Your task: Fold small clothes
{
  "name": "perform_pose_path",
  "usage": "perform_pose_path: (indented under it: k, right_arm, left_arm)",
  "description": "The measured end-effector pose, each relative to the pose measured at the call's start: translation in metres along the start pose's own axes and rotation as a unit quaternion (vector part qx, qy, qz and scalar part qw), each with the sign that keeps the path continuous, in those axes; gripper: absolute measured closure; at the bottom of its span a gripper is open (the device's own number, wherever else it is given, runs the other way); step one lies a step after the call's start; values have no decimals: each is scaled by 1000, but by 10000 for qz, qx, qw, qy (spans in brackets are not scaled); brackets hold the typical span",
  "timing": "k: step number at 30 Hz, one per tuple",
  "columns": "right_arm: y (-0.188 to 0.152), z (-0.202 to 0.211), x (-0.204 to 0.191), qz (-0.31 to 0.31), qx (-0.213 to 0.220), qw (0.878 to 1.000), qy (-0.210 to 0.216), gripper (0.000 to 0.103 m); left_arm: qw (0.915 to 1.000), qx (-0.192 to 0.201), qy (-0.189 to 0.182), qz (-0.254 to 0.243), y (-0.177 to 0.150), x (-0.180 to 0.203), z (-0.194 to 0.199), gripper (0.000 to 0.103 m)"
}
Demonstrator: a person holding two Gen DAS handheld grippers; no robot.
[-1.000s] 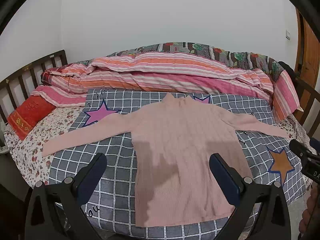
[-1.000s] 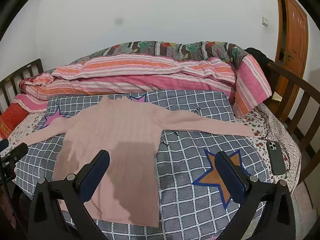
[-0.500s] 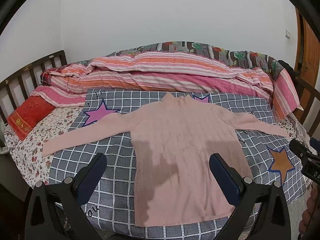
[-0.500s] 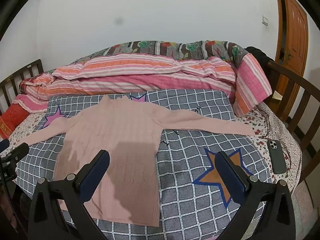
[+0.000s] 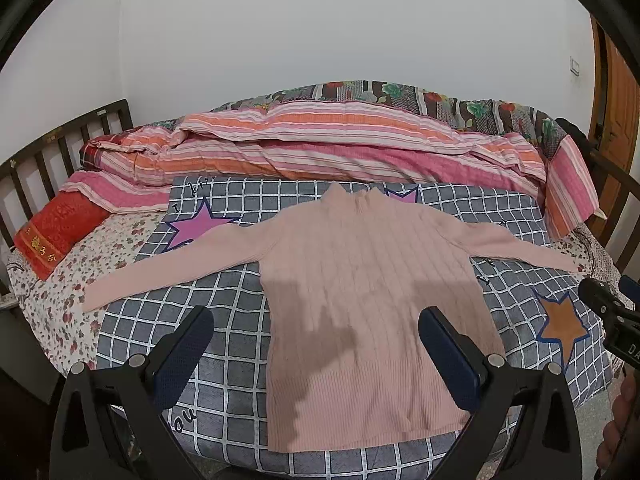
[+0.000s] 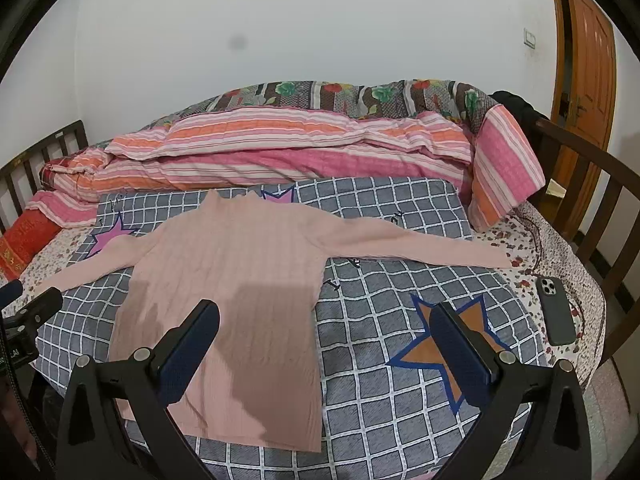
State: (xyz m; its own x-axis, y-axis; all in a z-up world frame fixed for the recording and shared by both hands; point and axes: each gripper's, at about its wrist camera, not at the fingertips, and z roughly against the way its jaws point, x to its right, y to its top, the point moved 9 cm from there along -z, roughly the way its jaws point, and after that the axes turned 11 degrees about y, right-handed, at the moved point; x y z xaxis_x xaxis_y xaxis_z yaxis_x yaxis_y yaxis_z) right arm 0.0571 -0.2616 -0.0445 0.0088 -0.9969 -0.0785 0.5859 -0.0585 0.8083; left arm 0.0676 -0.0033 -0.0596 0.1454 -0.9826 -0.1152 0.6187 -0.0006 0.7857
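A pink ribbed sweater (image 5: 368,300) lies flat and face up on a grey checked blanket (image 5: 224,292), collar toward the far side, both sleeves stretched out sideways, hem toward the near edge of the bed. Nothing is folded yet.

The left tongs (image 5: 316,344) hang above the near edge with their jaws spread wide and nothing between them. The sweater's lower body sits in the gap between the two dark blue pads (image 5: 184,356); whether the right-hand one overlaps the sweater's side edge or only lines up with it cannot be told. The left sleeve reaches out beyond the left pad, its cuff ending over the flowered sheet (image 5: 60,300).

The right tongs (image 6: 324,348) are also wide apart and empty. Seen from them, the sweater (image 6: 240,280) lies ahead and to the left, with the left pad over its lower body and the right pad over an orange star (image 6: 432,344) printed on the blanket. The right sleeve runs across ahead of the tongs and ends past the blanket's right edge.

Further right of the right tongs, a dark phone (image 6: 556,316) lies face down on the flowered sheet near the wooden bed rail (image 6: 600,184). Beyond the sweater a striped pink and orange quilt (image 5: 320,148) is bunched along the wall. Far left of the left tongs is a red pillow (image 5: 56,232) beside the slatted bed end. A wooden door (image 6: 588,60) stands at the far right.
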Motion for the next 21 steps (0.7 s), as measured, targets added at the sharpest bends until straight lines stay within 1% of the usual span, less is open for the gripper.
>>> perform_pose_path:
  k: [16, 21]
  right_arm:
    - [-3, -2, -5, -15, -34, 10000, 31, 0]
    - [-5, 0, -9, -4, -43, 10000, 67, 0]
  left_arm:
    - [10000, -7, 30, -33, -4, 1, -1, 0]
    - [10000, -8, 41, -2, -5, -5, 0, 0]
